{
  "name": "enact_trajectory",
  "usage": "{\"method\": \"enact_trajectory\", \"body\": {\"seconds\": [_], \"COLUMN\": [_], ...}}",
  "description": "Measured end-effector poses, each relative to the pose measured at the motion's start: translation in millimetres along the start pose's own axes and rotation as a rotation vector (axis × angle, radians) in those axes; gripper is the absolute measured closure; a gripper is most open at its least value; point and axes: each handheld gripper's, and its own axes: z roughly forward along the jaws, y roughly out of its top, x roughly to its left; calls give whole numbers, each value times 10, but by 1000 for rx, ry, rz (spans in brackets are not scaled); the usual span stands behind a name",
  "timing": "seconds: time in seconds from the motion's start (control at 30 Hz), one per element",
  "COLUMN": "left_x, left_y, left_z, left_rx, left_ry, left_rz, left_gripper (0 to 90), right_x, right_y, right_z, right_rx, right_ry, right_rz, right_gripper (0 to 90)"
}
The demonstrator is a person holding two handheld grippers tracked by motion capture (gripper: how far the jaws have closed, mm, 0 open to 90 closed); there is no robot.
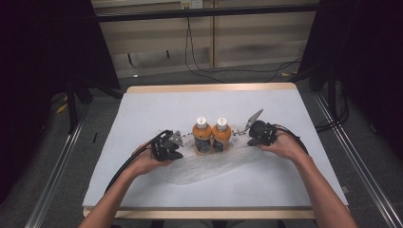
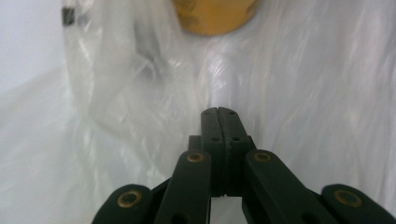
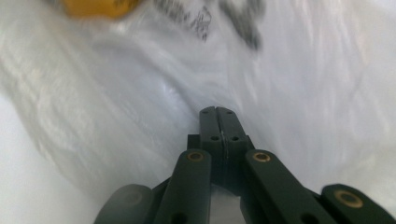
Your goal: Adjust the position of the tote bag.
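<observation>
Because the bag (image 1: 209, 164) is thin clear plastic, it looks light, floppy and slippery, so the edges by the 2 bottles (image 1: 211, 134) are the best place to take hold. It lies mid-surface (image 1: 142, 109), bottles standing at its far end. The left gripper (image 1: 177, 140) and right gripper (image 1: 242, 134) have jaws pressed together, maybe pinching plastic. The bottles could tip.

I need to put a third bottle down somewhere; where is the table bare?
The far half of the table, beyond the two bottles, is bare, as is the near strip between the plastic bag and the front edge. The middle is crowded: bottles, bag, left gripper and right gripper.
</observation>
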Motion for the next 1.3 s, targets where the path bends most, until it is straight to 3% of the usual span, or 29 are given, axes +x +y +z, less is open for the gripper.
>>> {"method": "enact_trajectory", "body": {"seconds": [0.2, 0.43, 0.5, 0.53, 0.57, 0.6, 0.63, 0.67, 0.73, 0.87, 1.03, 1.07, 1.17, 1.23, 1.3], "left_x": [41, 18, 10, 51, 51, 123, 123, 136, 130, 143, 142, 144, 141, 143, 131], "left_y": [-82, -126, -157, -248, -248, -373, -373, -428, -435, -447, -521, -519, -546, -584, -575], "left_z": [-28, -70, -85, -140, -140, -188, -188, -205, -212, -224, -238, -241, -247, -255, -253], "left_rx": [-15, 11, 26, 57, 57, 32, 32, 21, 32, 51, 28, 33, 17, -6, 5], "left_ry": [2, 24, 32, 73, 73, 42, 42, 57, 65, 74, 98, 103, 97, 92, 108], "left_rz": [-23, -5, -21, -20, -20, -72, -72, -80, -68, -65, -116, -101, -120, -126, -113], "left_gripper": [900, 900, 900, 900, 900, 900, 900, 900, 900, 900, 900, 900, 900, 900, 900], "right_x": [64, 75, 78, 72, 72, 83, 83, 105, 118, 113, 122, 133, 162, 181, 171], "right_y": [-165, -378, -399, -446, -446, -453, -453, -425, -384, -360, -394, -400, -424, -507, -534], "right_z": [-102, -213, -219, -229, -229, -222, -222, -207, -185, -185, -193, -193, -205, -237, -238], "right_rx": [42, 113, 111, 79, 79, 49, 49, 20, 23, 43, 31, 26, 20, -8, -24], "right_ry": [20, -40, -37, -39, -39, -32, -32, -2, -29, -27, -30, -36, -40, -10, -10], "right_rz": [-18, -21, -10, -4, -4, -3, -3, -3, -20, -29, -10, -10, -22, 11, 25], "right_gripper": [900, 900, 900, 900, 900, 900, 900, 900, 900, 900, 900, 900, 900, 900, 900]}}
